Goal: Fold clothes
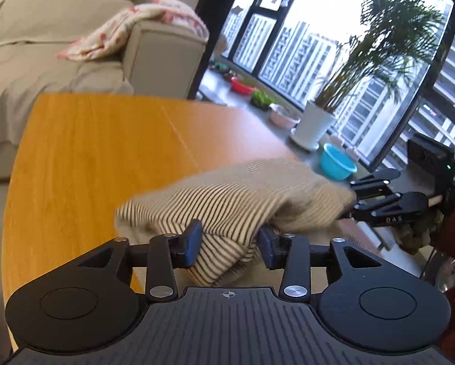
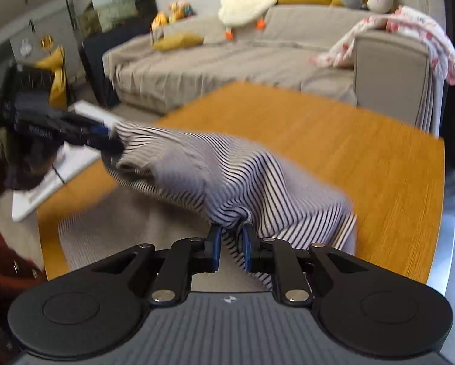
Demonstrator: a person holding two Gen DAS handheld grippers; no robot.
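Observation:
A striped garment (image 1: pixel 227 194), pale with thin dark stripes, hangs bunched between both grippers above the wooden table (image 1: pixel 90 158). My left gripper (image 1: pixel 229 245) has its blue pads closed on one bunched edge of the cloth. My right gripper (image 2: pixel 231 243) is closed on another gathered edge of the garment (image 2: pixel 227 176). In the left wrist view the right gripper (image 1: pixel 353 203) shows at the garment's far right end. In the right wrist view the left gripper (image 2: pixel 113 140) holds the far left end. The cloth's lower part drapes onto the table (image 2: pixel 364 152).
A grey sofa (image 2: pixel 227 60) with a pink patterned blanket (image 2: pixel 409 36) stands beyond the table. A window ledge holds a potted palm (image 1: pixel 315 124), a blue bowl (image 1: pixel 336 165) and small dishes. A white board (image 2: pixel 45 182) lies at the table's left.

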